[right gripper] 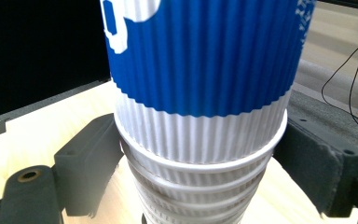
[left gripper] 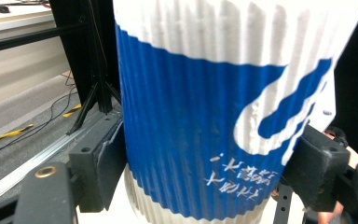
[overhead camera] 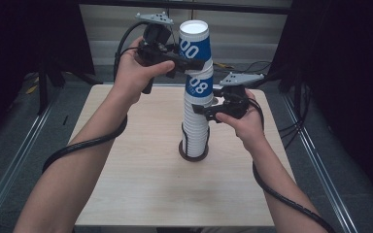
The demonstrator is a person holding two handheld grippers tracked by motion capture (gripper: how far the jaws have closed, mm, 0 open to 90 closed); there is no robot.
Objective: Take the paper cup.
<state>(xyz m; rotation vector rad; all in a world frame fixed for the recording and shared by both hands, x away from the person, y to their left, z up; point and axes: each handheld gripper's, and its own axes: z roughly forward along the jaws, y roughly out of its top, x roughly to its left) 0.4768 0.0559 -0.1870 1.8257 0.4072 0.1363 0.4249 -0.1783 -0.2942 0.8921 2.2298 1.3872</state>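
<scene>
A pale wood-grain table (overhead camera: pixel 126 184) fills the lower frame. At its centre rises one tall stack of ribbed white paper cups (overhead camera: pixel 195 131). Top centre, the left gripper (overhead camera: pixel 182 57) clamps the blue-and-white corrugated top cup (overhead camera: pixel 194 41); the right gripper (overhead camera: pixel 205 110) brackets the stack, pads touching.

I see a light wooden table (overhead camera: pixel 126 179); a dark round base (overhead camera: pixel 193 154) sits near its middle, carrying a tall stack of ribbed paper cups (overhead camera: pixel 195 131).
</scene>
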